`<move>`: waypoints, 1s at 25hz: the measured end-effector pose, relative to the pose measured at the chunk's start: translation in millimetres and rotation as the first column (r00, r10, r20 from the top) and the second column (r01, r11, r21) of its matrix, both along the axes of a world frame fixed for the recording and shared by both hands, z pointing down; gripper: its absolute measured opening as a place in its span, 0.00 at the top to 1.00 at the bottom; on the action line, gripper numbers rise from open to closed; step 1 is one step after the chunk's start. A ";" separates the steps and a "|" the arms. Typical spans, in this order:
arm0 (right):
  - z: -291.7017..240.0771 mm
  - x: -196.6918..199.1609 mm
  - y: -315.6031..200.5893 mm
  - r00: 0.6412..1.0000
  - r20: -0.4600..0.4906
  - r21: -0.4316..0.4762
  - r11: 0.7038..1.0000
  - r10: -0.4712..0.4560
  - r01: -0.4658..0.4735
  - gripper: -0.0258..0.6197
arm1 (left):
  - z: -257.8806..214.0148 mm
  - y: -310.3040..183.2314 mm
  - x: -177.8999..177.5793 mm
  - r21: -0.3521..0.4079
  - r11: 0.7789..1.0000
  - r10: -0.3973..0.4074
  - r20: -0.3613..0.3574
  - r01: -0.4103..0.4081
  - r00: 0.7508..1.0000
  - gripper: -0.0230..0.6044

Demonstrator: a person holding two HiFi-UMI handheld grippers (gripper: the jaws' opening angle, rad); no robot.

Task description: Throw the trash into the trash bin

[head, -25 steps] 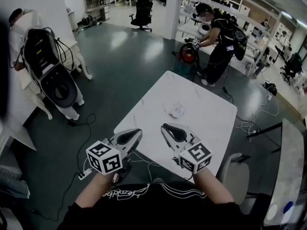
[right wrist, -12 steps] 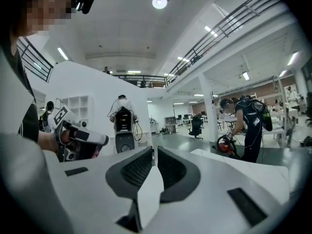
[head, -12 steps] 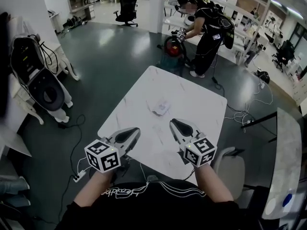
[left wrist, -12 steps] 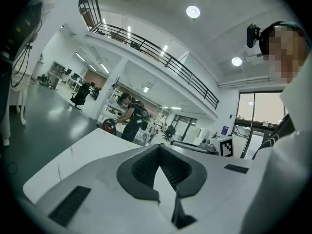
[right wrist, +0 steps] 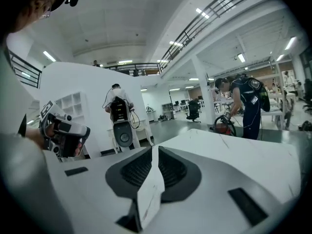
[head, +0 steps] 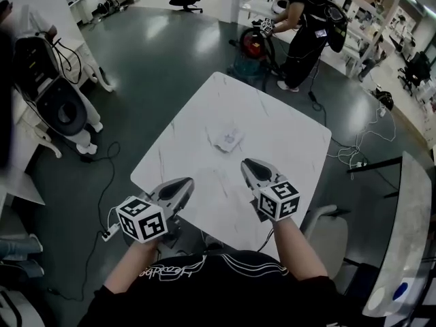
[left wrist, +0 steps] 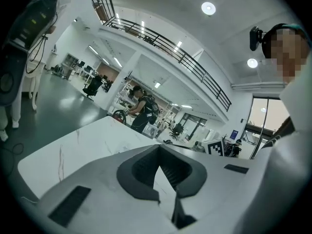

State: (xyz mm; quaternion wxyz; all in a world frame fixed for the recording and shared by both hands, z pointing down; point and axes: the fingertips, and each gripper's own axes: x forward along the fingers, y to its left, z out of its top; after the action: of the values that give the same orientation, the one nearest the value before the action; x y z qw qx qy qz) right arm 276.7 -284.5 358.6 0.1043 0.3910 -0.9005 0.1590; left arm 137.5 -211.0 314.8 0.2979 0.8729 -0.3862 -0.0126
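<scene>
Crumpled trash (head: 228, 138), veined marble tabletop (head: 286, 135)

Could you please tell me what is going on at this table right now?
A person holds a hand-held gripper in each hand at the near edge of a white, marble-veined square table. The left hand-held gripper and the right hand-held gripper both have their jaws together, with nothing held. A crumpled white piece of trash lies untouched in the middle of the table, ahead of both. It has not been picked up yet.
</scene>
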 end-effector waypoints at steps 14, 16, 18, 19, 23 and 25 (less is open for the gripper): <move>113.8 -7.4 -77.2 0.999 0.005 -0.303 0.952 0.039 -0.036 0.80 | 33.7 -8.9 -21.4 -0.100 0.992 -0.076 0.044 0.080 0.996 0.96; 127.3 -11.2 -84.4 0.998 0.024 -0.344 0.938 0.061 -0.049 0.78 | 41.1 -7.0 -29.2 -0.117 0.989 -0.089 0.051 0.095 0.995 0.96; 140.8 -12.6 -90.4 0.997 0.017 -0.373 0.925 0.082 -0.069 0.76 | 48.4 -4.8 -37.6 -0.131 0.985 -0.106 0.054 0.112 0.993 0.96; 147.1 -12.1 -93.4 0.996 0.003 -0.384 0.920 0.090 -0.082 0.76 | 51.9 -4.1 -41.5 -0.138 0.983 -0.114 0.054 0.120 0.992 0.96; 157.6 -12.1 -104.3 0.993 -0.033 -0.418 0.901 0.116 -0.119 0.75 | 64.1 -3.5 -54.3 -0.169 0.976 -0.134 0.055 0.141 0.989 0.96; 158.6 -14.9 -109.2 0.990 -0.016 -0.443 0.887 0.137 -0.129 0.75 | 66.5 -3.2 -59.7 -0.178 0.973 -0.138 0.055 0.146 0.989 0.96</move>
State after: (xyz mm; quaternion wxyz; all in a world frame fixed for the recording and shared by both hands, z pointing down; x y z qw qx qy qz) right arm 261.8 -393.6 517.2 0.1722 0.4165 -0.8126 0.3696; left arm 77.8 -214.2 381.4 0.3663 0.8124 -0.4533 0.0197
